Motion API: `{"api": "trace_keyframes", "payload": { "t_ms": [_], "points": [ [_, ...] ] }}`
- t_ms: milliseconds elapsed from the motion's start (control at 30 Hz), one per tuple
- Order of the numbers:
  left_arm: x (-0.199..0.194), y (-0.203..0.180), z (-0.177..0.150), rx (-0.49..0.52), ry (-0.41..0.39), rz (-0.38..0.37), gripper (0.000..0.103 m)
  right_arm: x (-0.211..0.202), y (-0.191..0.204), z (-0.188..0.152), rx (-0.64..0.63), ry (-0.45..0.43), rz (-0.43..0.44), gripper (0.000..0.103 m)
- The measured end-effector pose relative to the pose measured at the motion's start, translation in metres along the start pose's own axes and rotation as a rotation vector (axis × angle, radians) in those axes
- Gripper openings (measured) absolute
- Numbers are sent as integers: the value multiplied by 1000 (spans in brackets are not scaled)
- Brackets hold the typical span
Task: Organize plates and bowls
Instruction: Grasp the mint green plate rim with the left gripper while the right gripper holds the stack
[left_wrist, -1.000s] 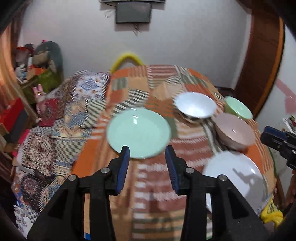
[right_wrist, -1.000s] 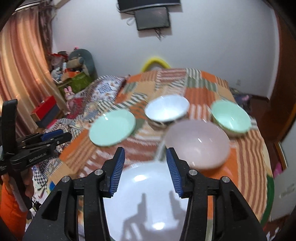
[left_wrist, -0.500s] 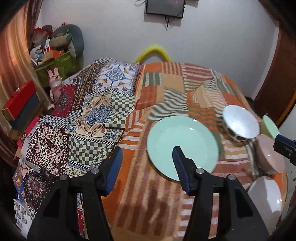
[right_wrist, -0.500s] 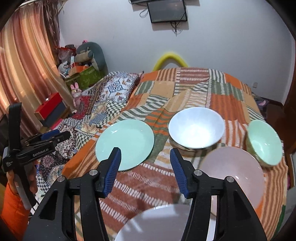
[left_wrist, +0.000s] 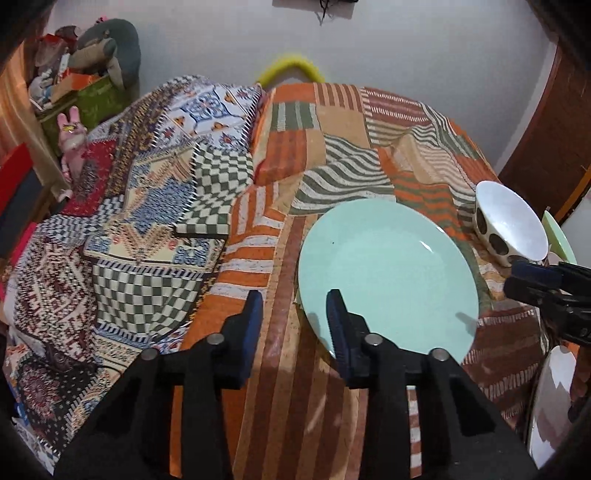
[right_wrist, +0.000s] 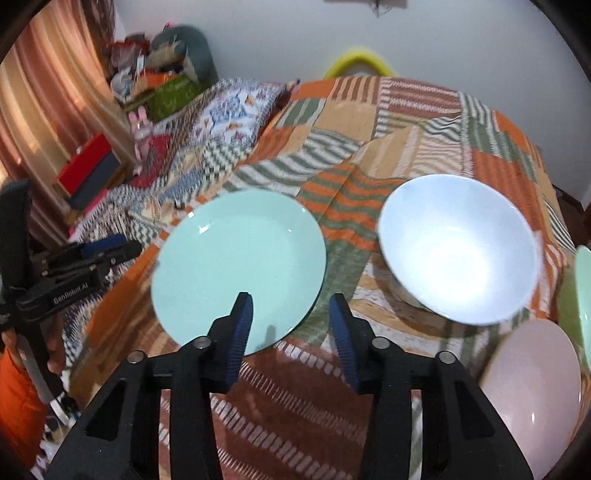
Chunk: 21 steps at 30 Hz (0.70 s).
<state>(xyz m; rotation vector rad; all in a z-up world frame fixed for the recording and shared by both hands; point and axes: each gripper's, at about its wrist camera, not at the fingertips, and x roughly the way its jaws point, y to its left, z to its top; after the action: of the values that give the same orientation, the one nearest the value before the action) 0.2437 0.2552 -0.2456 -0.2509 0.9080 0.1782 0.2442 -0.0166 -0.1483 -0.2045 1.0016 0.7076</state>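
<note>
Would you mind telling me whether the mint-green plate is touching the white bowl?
Apart. The right wrist view shows a strip of patchwork bedspread plainly between the mint-green plate and the white bowl.

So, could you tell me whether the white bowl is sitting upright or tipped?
Tipped: the white bowl leans, its opening facing sideways toward the green plate, spotted outside showing.

A: What sort of place is shown?
B: A home bedroom, tbh: a patchwork bedspread (left_wrist: 332, 147) is spread out, a curtain (right_wrist: 48, 110) hung at nine o'clock, stuffed toys (left_wrist: 107, 48) piled at ten.
</note>
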Motion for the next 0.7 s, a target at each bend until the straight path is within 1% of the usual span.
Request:
{"api": "trace_keyframes", "payload": {
  "t_ms": [133, 167, 233, 300, 367, 533, 600, 700],
  "points": [
    [17, 2, 2, 10, 16, -14, 28, 20, 1, 6, -16, 48, 1, 31],
    [20, 2, 2, 12, 22, -23, 27, 25, 0, 8, -17, 62, 0, 31],
    [26, 2, 1, 14, 34, -34, 22, 32, -2, 9, -15, 81, -6, 31],
    [32, 1, 1, 19, 45, -37, 20, 40, -4, 10, -8, 106, -4, 29],
    [36, 1, 0, 15, 45, -50, 19, 47, -8, 11, 10, 134, -3, 26],
    [44, 2, 1, -3, 57, -83, 19, 56, -16, 9, 47, 169, 2, 26],
    [47, 3, 1, -13, 69, -104, 19, 57, -16, 9, 47, 172, 3, 26],
    [48, 3, 3, -20, 75, -114, 18, 58, -14, 10, 30, 187, 7, 26]
  ]
}}
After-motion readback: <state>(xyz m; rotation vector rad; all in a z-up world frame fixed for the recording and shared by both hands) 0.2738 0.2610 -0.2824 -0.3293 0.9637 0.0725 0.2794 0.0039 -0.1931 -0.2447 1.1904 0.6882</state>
